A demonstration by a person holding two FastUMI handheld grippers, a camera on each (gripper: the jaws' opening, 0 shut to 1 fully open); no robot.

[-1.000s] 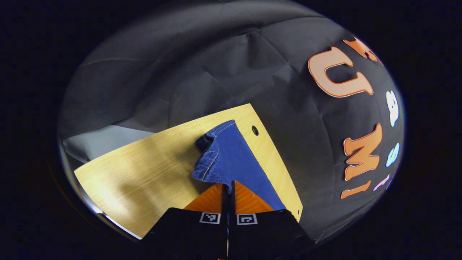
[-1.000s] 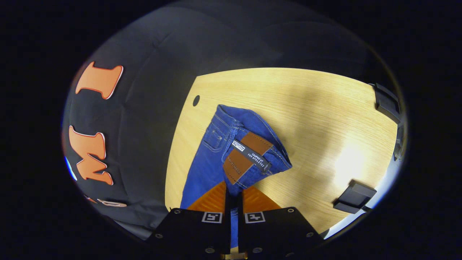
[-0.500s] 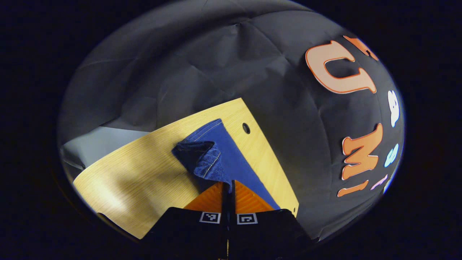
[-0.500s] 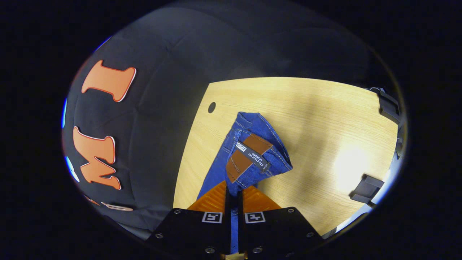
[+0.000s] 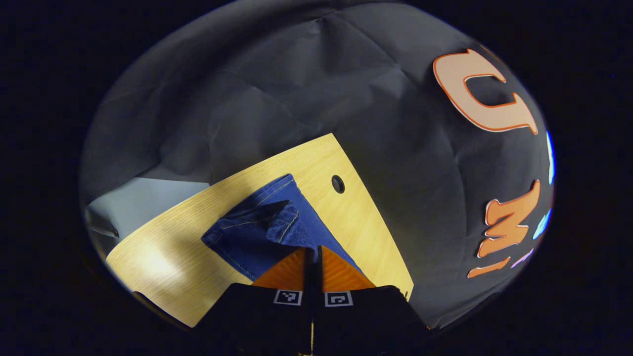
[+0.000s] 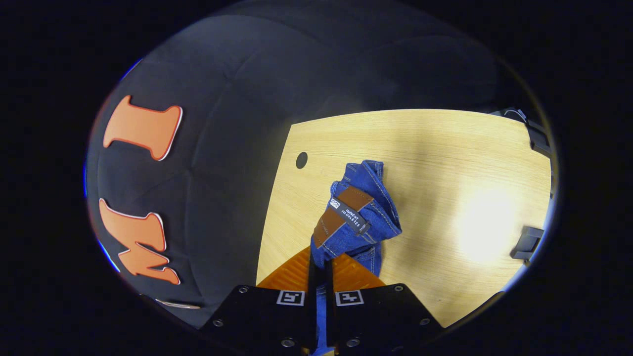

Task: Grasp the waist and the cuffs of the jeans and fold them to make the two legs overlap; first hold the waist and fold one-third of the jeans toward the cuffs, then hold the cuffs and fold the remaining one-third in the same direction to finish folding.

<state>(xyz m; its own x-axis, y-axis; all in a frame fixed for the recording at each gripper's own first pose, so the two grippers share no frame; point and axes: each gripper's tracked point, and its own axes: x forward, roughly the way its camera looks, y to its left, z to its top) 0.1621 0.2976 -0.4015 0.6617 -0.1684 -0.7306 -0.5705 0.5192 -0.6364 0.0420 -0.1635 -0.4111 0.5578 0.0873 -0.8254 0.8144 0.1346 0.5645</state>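
Wooden table (image 6: 445, 148) under dark cloth walls | jeans (image 5: 257, 232) bunched near table's round hole (image 6: 301, 159) | left gripper (image 5: 312, 257) pinches cuff, right gripper (image 6: 320, 264) pinches waist with leather patch (image 6: 341, 212) | advice: lift evenly, lay legs overlapping, edges aligned.

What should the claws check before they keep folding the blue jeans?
1. Left claw pinching the jeans: ok, fingers closed on denim.
2. Right claw pinching the waist by the brown patch: ok.
3. Jeans over the wooden table, not off the edge: ok.
4. Free table space to lay the fold: ok.
5. Two legs lined up evenly: cannot tell, the cloth is bunched.
6. Grip firm enough not to slip: cannot tell.
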